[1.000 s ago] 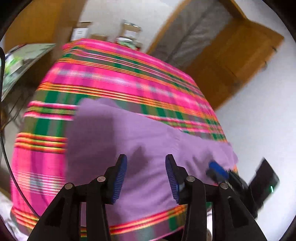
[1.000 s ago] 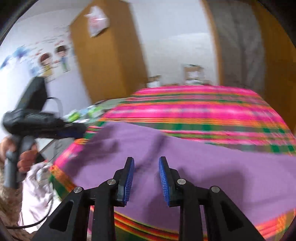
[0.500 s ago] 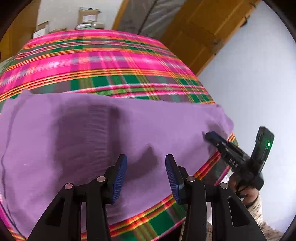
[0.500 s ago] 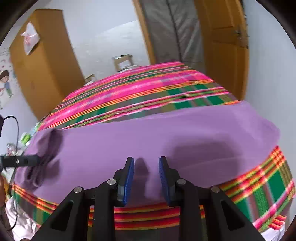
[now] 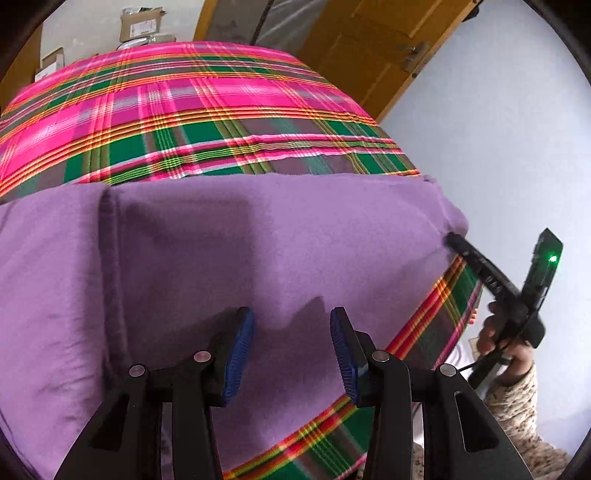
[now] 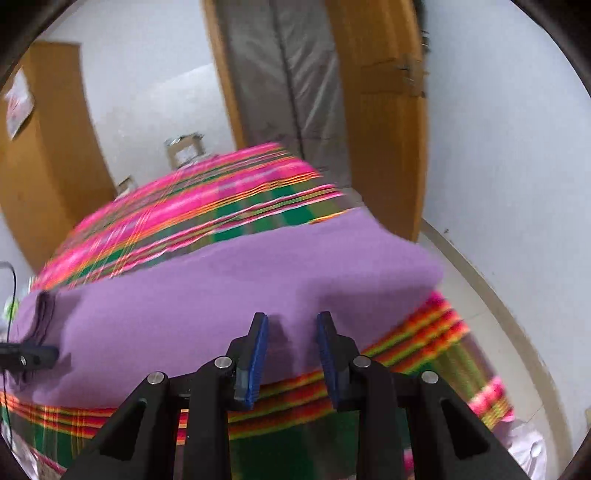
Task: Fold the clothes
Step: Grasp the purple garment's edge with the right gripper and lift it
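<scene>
A purple garment (image 5: 258, 258) lies spread flat across the near part of a bed with a pink, green and orange plaid cover (image 5: 184, 110). It has a fold seam running front to back on its left side. My left gripper (image 5: 291, 332) is open and empty, low over the garment's near edge. My right gripper (image 6: 291, 332) is open and empty over the garment (image 6: 240, 288) near its right end. In the left wrist view the right gripper (image 5: 458, 243) shows at the garment's right corner. In the right wrist view the left gripper's tip (image 6: 33, 358) shows at the garment's left end.
Cardboard boxes (image 5: 142, 22) stand beyond the bed's far end. A wooden door (image 5: 369, 48) and a plastic-covered doorway (image 6: 288, 92) are at the back right. A wooden wardrobe (image 6: 48, 155) stands at the left. The bed's right edge meets floor (image 6: 480, 295) by a pale wall.
Both views have swung to the right along the garment. The left gripper has come lower over the near edge. The right gripper has moved to the garment's right end. Both jaws stay open.
</scene>
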A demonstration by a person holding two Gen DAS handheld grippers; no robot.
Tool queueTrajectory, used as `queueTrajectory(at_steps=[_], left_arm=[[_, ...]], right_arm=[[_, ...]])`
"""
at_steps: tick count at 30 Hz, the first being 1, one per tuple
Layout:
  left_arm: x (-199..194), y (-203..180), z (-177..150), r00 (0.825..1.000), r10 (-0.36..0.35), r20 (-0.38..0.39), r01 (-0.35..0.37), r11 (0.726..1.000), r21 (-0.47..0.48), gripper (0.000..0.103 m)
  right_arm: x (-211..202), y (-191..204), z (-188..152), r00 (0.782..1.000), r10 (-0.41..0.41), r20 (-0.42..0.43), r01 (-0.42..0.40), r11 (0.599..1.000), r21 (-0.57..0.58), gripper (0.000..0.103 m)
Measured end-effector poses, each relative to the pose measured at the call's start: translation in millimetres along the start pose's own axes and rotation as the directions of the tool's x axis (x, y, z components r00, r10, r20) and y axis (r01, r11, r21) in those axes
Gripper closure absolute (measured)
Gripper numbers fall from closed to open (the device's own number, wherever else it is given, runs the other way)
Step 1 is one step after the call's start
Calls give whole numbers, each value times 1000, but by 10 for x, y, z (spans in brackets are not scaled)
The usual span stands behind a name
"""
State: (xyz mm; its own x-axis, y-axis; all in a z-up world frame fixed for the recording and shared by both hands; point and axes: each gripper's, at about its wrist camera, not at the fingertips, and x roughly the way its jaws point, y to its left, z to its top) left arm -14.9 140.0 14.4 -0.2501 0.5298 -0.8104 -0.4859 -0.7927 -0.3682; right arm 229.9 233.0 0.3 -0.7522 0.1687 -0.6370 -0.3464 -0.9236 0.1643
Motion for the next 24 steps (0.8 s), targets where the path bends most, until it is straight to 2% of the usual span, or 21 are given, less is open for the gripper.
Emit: queueTrajectory(at_steps=[6, 9, 15, 24], left_arm=[[154, -201, 137, 1000, -21, -11, 22, 999, 35, 58], [210, -375, 202, 999, -34, -23, 36, 997, 64, 58], [387, -791, 366, 994, -94, -60, 101, 985, 137, 58], [760, -1315, 607, 980, -156, -122, 178, 964, 199, 58]], right_arm=[[-27, -360, 36, 998, -64, 9, 63, 994, 89, 73], [-29, -427, 53, 996, -82, 21, 79, 991, 110, 62], [22, -608, 148, 998, -68, 13, 64, 980, 187, 59], [204, -798, 265, 999, 12, -31, -3, 963, 270, 59]])
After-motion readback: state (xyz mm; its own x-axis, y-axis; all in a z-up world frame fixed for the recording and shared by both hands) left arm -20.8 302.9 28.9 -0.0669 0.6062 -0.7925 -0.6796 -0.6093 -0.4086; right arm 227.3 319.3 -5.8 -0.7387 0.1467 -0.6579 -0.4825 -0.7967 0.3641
